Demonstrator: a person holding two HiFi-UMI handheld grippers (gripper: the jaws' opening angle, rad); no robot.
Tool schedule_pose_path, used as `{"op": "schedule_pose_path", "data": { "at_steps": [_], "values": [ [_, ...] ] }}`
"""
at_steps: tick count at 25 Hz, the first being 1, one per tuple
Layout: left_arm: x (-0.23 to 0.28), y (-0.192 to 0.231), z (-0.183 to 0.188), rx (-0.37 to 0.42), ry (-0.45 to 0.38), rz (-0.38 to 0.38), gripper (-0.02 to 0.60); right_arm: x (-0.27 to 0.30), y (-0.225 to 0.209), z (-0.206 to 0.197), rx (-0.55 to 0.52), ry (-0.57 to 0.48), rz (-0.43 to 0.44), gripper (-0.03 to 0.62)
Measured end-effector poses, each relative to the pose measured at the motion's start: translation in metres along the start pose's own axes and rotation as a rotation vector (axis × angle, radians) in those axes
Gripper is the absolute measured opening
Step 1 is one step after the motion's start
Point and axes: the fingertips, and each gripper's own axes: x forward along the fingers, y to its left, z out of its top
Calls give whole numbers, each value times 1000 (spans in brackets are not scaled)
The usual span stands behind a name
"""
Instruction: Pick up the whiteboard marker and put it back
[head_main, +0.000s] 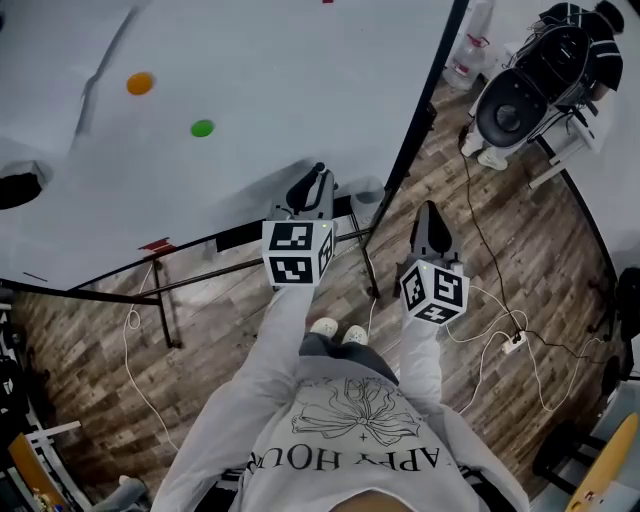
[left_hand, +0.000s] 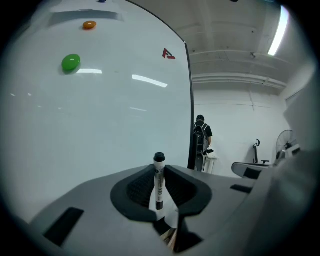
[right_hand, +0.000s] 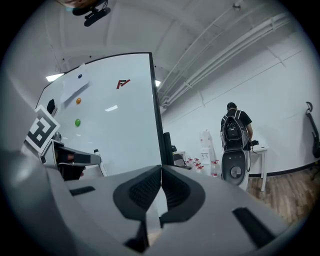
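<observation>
From the head we look steeply down on the whiteboard (head_main: 250, 90), upper left of frame. Our two gripper views look level along their jaws, facing it from nearby; all three share its green magnet (head_main: 203, 128).

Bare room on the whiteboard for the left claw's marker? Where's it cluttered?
The whiteboard is bare below the green magnet across to its black edge, and between that magnet and the red logo. Busier top-left: orange magnet above the green one. The left claw grips the marker.
</observation>
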Motion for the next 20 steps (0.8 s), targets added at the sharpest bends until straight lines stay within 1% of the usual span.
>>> {"op": "schedule_pose_path", "data": {
  "at_steps": [3,9,13,18,20],
  "values": [
    [-8,16,-7,26,29,39,61,4,8,-3,5,7,13,3],
    [-18,40,-32,167,146,114,61,9,18,-8,10,19,23,3],
    [-13,48,-56,293,254,150,61,16,16,-15,17,34,16,3],
    [0,50,-91,509,404,200,61,19,9,-22,34,52,-2,3],
    [5,50,-107,559,445,197,61,20,8,-26,32,59,-9,3]
  ]
}}
